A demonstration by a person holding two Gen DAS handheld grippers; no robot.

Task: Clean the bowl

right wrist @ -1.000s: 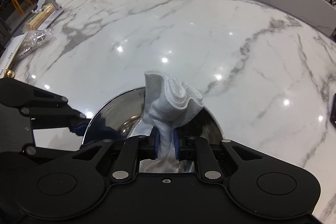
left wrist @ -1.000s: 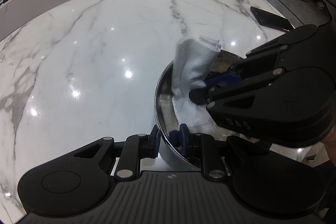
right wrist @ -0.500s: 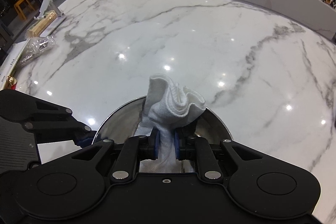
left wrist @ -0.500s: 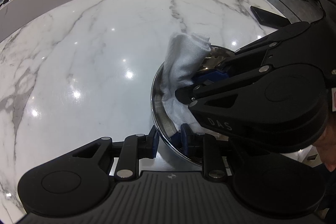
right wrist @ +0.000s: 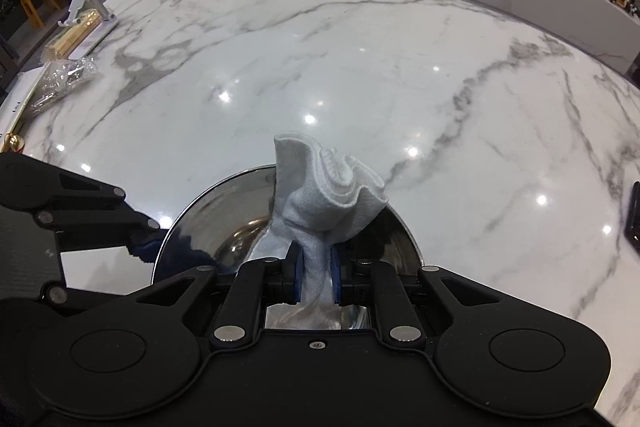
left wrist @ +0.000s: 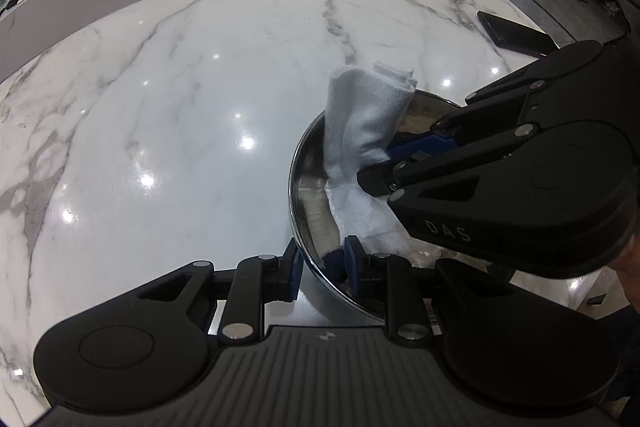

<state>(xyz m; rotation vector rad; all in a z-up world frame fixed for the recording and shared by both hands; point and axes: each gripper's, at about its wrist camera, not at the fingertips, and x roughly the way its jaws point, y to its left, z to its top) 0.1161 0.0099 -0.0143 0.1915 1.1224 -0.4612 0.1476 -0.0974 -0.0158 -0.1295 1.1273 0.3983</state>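
A shiny steel bowl [left wrist: 310,183] sits on the white marble table. My left gripper [left wrist: 322,265] is shut on the bowl's near rim, one pad outside and one inside. My right gripper [right wrist: 314,273] is shut on a white cloth [right wrist: 328,191] and holds it inside the bowl [right wrist: 224,211]. The cloth [left wrist: 364,123] bunches up above the rim and its lower part lies against the bowl's inner wall. The right gripper [left wrist: 390,163] reaches in from the right in the left wrist view. The left gripper's fingers [right wrist: 136,223] show at the bowl's left rim in the right wrist view.
A black phone [left wrist: 514,35] lies at the table's far right edge. A white stand [right wrist: 84,1], a wooden box [right wrist: 72,37] and a clear plastic bag [right wrist: 60,83] sit at the table's far left. A marble counter runs behind the table.
The right gripper with the cloth moved across the bowl's inside toward the left gripper, then back a little. The left gripper kept its hold on the rim.
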